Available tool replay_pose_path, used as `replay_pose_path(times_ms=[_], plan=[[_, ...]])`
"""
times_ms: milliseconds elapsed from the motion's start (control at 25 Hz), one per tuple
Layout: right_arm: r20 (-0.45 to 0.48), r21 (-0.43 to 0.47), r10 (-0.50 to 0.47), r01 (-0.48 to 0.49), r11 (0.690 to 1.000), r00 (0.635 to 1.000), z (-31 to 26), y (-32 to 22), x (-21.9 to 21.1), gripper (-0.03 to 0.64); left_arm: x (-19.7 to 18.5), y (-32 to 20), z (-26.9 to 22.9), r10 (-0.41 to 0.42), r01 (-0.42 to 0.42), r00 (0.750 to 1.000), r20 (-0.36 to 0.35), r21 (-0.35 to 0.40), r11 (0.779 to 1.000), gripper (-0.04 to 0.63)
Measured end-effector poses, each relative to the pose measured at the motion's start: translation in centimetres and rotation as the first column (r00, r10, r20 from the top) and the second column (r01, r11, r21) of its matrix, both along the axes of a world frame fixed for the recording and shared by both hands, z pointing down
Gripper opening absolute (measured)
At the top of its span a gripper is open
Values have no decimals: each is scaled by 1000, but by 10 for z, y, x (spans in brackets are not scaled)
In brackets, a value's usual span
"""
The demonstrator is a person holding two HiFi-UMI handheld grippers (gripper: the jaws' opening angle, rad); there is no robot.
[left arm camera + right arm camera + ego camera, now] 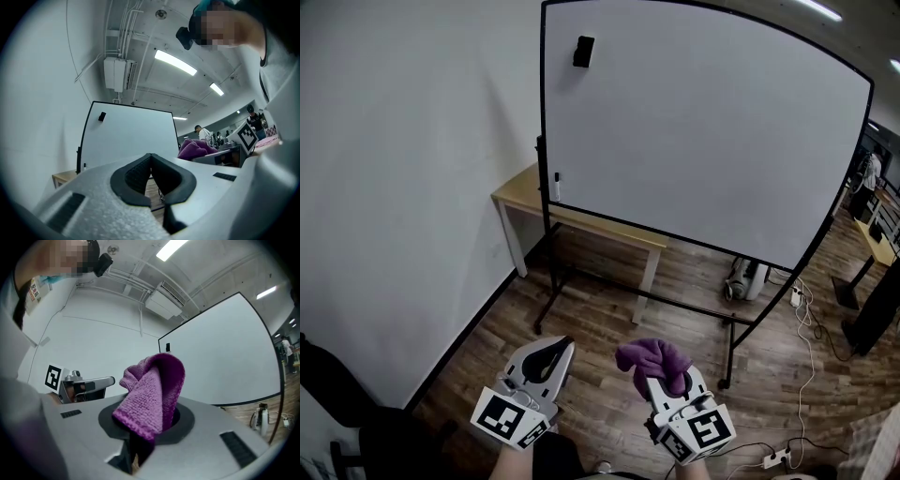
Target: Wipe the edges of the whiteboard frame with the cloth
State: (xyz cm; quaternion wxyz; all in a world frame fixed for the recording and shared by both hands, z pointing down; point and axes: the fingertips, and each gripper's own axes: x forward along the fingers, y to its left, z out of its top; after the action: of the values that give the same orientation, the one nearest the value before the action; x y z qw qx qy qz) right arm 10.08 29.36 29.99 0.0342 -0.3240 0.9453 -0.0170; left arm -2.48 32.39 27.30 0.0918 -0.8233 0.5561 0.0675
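Pinching the purple cloth (152, 390), the right gripper (149, 425) clamps its lower end; the rest bunches up above the jaws. Left gripper (151, 158) beside it, jaws closed tip to tip, nothing between. Both well apart from the whiteboard (703, 131); black frame (545, 141) untouched. Wooden table (517, 195) behind the board's left edge.

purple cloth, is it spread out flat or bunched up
Bunched up: the purple cloth is folded over on itself in a lump, pinched in the right tongs, not spread flat.
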Motion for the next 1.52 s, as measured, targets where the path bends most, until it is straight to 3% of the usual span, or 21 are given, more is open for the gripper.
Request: replay_pose_path(times_ms=[840,1520], plan=[[20,-32,138,-137,990,990,-3,-100,-125,72,-133,-117,-3,132,-132,991,-7,-12,991,17],[14,-45,210,-210,977,977,5,-129,-216,72,-225,-157,5,200,-200,980,-13,-18,980,17]])
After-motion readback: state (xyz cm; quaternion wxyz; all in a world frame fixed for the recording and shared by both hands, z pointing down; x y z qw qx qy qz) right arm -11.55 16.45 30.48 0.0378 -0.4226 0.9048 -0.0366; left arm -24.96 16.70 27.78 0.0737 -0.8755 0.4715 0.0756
